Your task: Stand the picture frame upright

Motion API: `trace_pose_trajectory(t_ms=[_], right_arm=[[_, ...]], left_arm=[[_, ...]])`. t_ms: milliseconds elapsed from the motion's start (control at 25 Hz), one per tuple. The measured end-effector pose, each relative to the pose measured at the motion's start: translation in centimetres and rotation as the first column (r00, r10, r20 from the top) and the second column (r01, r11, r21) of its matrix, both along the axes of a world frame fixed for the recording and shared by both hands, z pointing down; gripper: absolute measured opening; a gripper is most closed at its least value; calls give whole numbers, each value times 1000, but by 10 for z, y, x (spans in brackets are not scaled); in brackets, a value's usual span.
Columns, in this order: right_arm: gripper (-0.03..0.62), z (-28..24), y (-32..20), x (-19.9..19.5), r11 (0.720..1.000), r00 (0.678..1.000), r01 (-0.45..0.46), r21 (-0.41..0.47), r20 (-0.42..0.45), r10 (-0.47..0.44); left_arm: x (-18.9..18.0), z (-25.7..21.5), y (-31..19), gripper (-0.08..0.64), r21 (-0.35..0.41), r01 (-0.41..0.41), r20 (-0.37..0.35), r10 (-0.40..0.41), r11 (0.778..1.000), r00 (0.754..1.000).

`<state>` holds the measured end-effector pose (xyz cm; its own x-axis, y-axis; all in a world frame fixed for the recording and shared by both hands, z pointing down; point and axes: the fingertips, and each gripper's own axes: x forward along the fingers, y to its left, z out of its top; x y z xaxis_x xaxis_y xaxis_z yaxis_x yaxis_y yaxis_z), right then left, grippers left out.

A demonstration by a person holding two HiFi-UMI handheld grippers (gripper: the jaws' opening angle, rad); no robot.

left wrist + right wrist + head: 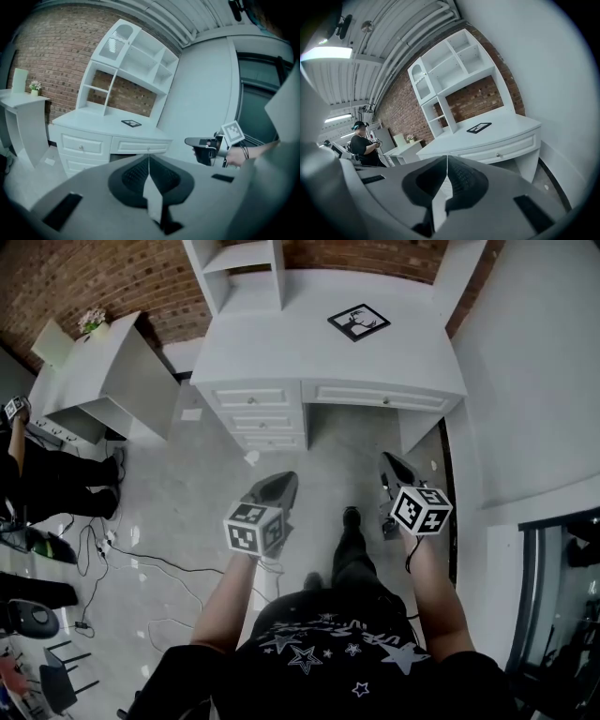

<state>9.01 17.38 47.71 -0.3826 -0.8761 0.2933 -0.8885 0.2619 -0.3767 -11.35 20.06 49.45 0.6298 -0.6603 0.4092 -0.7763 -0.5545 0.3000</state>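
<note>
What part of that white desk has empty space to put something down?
The top of the white painted desk is mostly bare: the wide stretch between the white shelf unit and the flat-lying black picture frame, and the front strip above the drawers. Tightest is the frame's corner by the wall. The floor at left is cluttered with cables.

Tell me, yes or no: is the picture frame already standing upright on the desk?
No, the picture frame lies flat, face up, on the white desk top.
</note>
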Motion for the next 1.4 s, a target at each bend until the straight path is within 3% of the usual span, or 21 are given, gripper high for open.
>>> trace_pose_trajectory(t_ms=[680, 920, 1400], right_arm=[[15, 14, -169, 58, 999, 999, 32, -37, 40, -31], [15, 16, -221, 88, 998, 998, 40, -48, 57, -38], [16, 33, -278, 109, 988, 992, 119, -103, 46, -115]], left_arm=[[45, 4, -146, 18, -23, 102, 43, -101, 995, 994], [74, 1, -194, 18, -49, 146, 22, -145, 988, 989], [110, -3, -250, 18, -42, 185, 77, -181, 982, 980]])
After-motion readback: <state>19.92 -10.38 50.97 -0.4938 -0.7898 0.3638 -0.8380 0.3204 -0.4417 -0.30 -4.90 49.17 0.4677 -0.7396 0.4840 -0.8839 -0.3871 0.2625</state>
